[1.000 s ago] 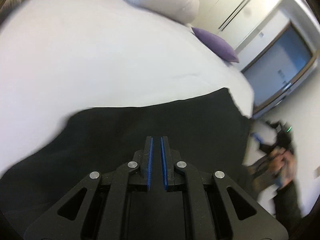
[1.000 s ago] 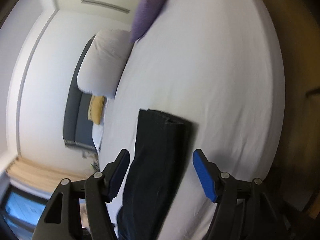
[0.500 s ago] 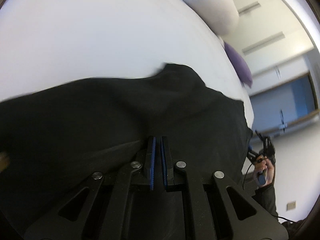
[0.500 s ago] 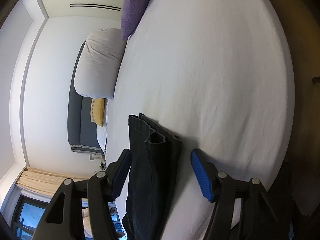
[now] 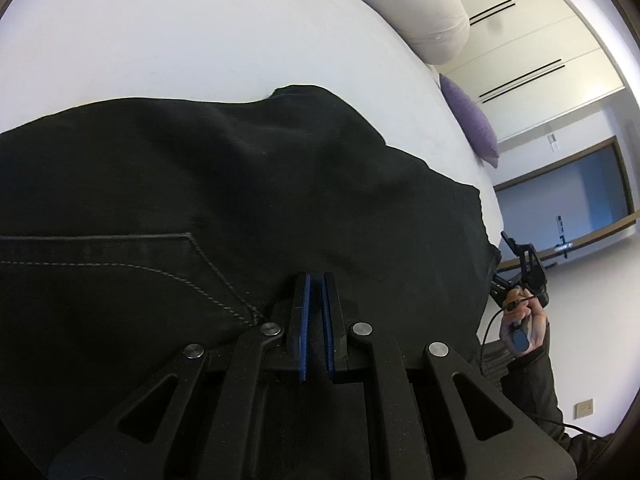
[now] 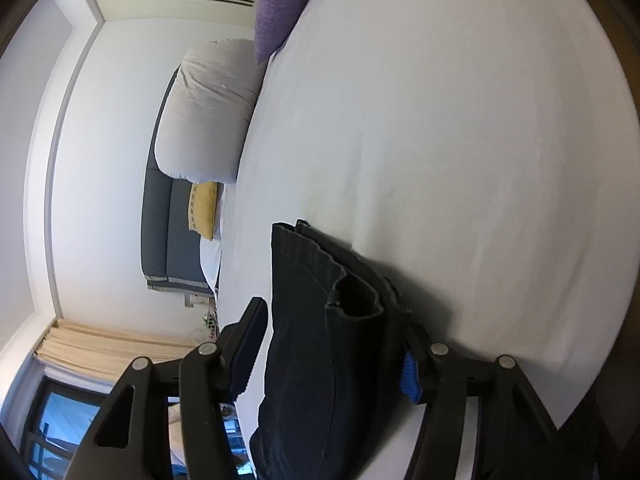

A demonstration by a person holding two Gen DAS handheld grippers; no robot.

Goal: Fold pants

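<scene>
Black pants [image 5: 240, 208] lie spread on a white bed [image 5: 168, 40], back pocket seam at the left. My left gripper [image 5: 314, 284] is shut right over the cloth near the pocket; whether cloth sits between its blue pads I cannot tell. In the right wrist view the leg ends [image 6: 332, 304] lie stacked on the sheet, one hem gaping open. My right gripper [image 6: 334, 328] is open, its fingers either side of the hems, close to them. The right gripper also shows in the left wrist view [image 5: 520, 280], held in a hand by the bed's edge.
A rolled pale duvet [image 5: 416, 4] and a purple cushion [image 5: 472, 124] lie at the head of the bed. A grey headboard [image 6: 164, 216] and a yellow pillow [image 6: 204, 208] show in the right wrist view. Wardrobe doors [image 5: 532, 48] stand beyond.
My left gripper has moved in low over the pants, which now fill its view. My right gripper has come closer to the leg hems, which now sit between its fingers.
</scene>
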